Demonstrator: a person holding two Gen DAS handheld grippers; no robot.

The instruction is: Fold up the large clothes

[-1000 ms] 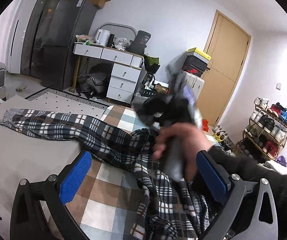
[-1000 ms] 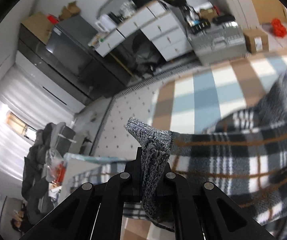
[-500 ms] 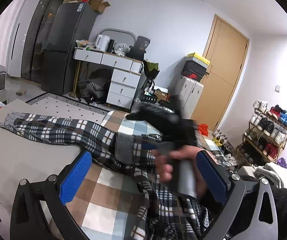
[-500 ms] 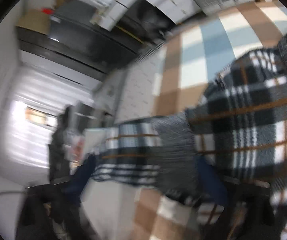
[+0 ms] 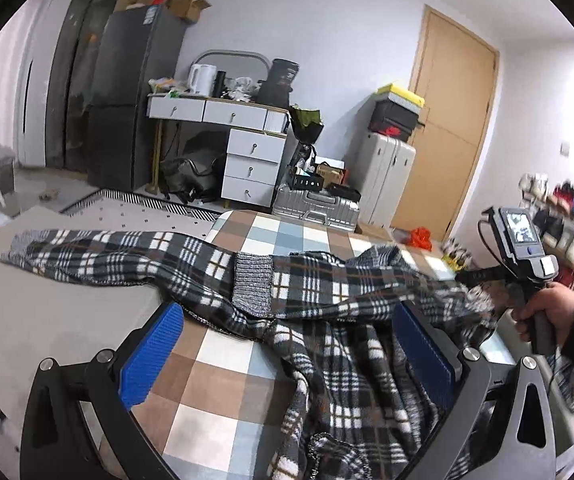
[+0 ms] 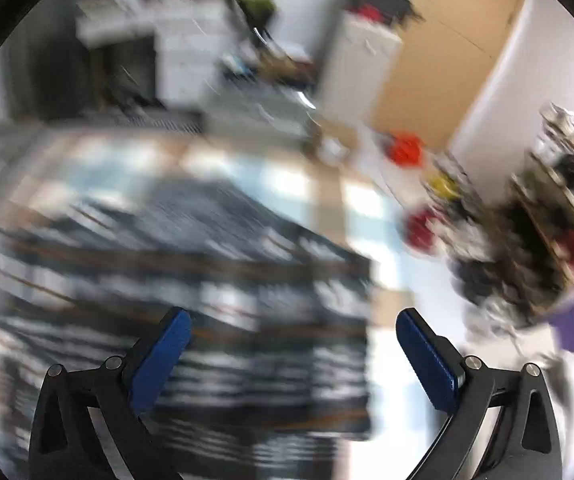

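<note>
My right wrist view is smeared all over; the plaid garment (image 6: 207, 280) there is just streaks. In my left wrist view its lower part runs off the bottom edge, and the shoe rack (image 5: 567, 216) is blurred.

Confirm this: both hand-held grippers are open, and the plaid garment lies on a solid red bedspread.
Not red. The left wrist view shows the plaid garment on a brown, blue and white checked bedspread. Both hand-held grippers, left and right, are open.

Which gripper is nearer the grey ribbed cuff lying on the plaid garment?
Left. The left gripper opens just short of the grey ribbed cuff; the right gripper sits farther off, beyond the garment's other side.
</note>
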